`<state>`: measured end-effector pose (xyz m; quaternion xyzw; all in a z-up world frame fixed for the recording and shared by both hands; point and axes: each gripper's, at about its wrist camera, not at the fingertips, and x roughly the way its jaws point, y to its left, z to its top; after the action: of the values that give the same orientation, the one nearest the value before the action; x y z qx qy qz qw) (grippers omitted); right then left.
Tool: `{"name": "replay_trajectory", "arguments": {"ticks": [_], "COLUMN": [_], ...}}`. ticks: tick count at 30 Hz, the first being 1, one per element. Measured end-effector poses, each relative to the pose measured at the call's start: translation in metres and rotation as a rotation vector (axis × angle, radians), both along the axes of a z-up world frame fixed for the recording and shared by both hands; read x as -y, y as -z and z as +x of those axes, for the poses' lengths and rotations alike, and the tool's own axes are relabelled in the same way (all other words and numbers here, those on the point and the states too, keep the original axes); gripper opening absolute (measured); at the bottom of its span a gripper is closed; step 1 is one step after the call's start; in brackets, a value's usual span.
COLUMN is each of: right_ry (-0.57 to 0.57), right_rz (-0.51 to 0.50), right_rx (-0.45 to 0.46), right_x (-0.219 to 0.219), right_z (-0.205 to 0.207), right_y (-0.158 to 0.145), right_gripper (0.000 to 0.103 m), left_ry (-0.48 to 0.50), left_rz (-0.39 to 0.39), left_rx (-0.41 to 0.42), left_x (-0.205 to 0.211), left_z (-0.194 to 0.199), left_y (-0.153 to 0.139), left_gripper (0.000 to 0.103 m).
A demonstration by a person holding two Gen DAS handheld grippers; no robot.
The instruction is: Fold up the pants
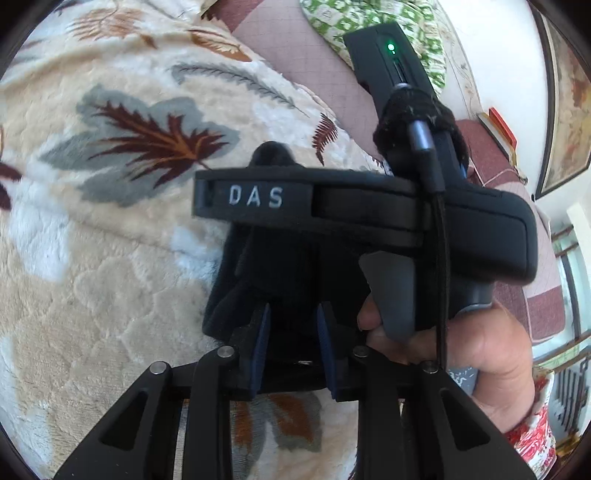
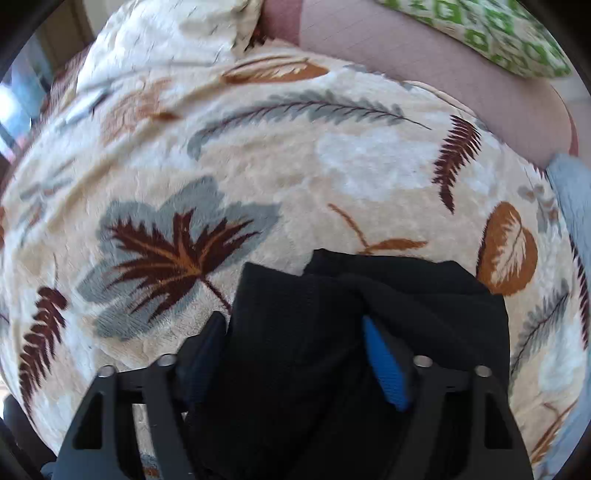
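- While we are looking along the left gripper (image 1: 293, 325), its two blue-padded fingers (image 1: 261, 343) are standing a little apart, with black cloth lying in the gap between them; whether the pads are actually pinching it, we cannot tell.
- We are seeing the black pants (image 1: 280, 273) bunched on the leaf-patterned blanket (image 1: 122, 177), just ahead of those fingers and mostly hidden behind the other tool.
- Crossing the left wrist view just above the pants, the right gripper (image 1: 255, 199) is showing its side lettered "DAS", and a bare hand (image 1: 476, 350) is wrapping its handle at the right, a fingertip resting by the grey trigger (image 1: 391, 295).
- Farther right in that view, we are making out a dusty-pink sheet (image 1: 317, 66) and a green-and-white pillow (image 1: 369, 18) beyond the blanket's edge.
- Turning to the right wrist view, we are finding the right gripper (image 2: 295, 328) spread wide, a thick fold of the pants (image 2: 332, 332) filling the space between its fingers (image 2: 384, 365); the cloth is lying against the bright blue pad on the right, and a firm grip is something we cannot confirm.
- The pants are sitting low and central on the blanket (image 2: 258, 166), with the pink sheet (image 2: 424, 55) and the pillow (image 2: 480, 33) lying beyond at upper right.
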<state>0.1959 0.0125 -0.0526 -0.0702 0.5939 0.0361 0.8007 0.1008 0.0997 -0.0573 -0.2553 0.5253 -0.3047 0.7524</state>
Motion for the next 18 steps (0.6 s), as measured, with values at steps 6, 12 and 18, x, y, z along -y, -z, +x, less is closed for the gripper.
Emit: {"name": "replay_trajectory", "arguments": {"ticks": [6, 12, 18], "right_ry": [-0.031, 0.175, 0.356], "right_rz": [0.141, 0.195, 0.122], "right_rx": [0.23, 0.499, 0.425], "right_x": [0.017, 0.1, 0.167], "right_z": [-0.027, -0.094, -0.143], "right_y": [-0.066, -0.124, -0.074], "right_gripper": [0.091, 0.092, 0.092], "left_ry": [-0.019, -0.077, -0.058], "left_rz": [0.015, 0.072, 0.129], "left_rx": [0.074, 0.151, 0.124], "left_x": [-0.016, -0.035, -0.022], "left_z": [-0.017, -0.036, -0.041], "left_y": [-0.026, -0.05, -0.041], "left_gripper": [0.034, 0.043, 0.046]}}
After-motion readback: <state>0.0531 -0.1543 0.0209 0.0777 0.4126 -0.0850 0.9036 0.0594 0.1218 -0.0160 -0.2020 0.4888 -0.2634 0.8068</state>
